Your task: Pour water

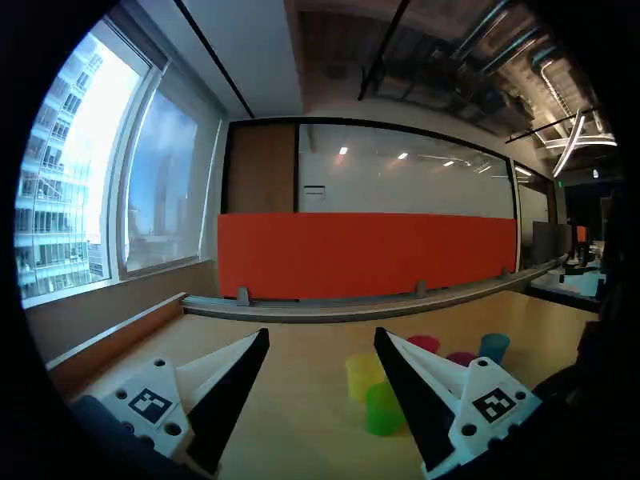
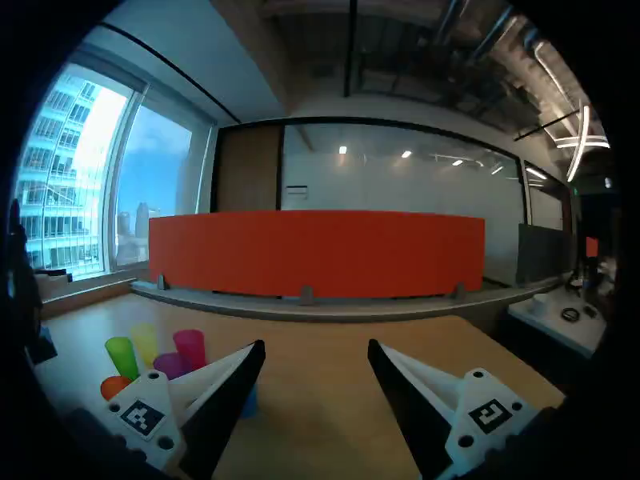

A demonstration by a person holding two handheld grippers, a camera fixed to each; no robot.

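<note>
Several coloured plastic cups stand grouped on a wooden table [image 1: 304, 376]. In the left gripper view a yellow cup [image 1: 364, 374] and a green cup [image 1: 382, 408] sit just left of the right finger, with a pink cup [image 1: 424, 343], a magenta cup [image 1: 460, 358] and a blue cup [image 1: 494, 347] beyond it. My left gripper [image 1: 320, 340] is open and holds nothing. In the right gripper view the green cup [image 2: 122, 356], yellow cup [image 2: 146, 342], pink cup [image 2: 190, 347], magenta cup [image 2: 170, 365] and an orange cup [image 2: 114, 386] stand at lower left. My right gripper [image 2: 314, 350] is open, empty.
An orange divider panel [image 1: 364, 254] runs along the table's far edge on a grey rail. Large windows [image 1: 72, 200] are on the left, above a wooden ledge. Another desk [image 2: 560, 316] with small items lies at the right. Bare tabletop [image 2: 320, 384] lies between the right gripper's fingers.
</note>
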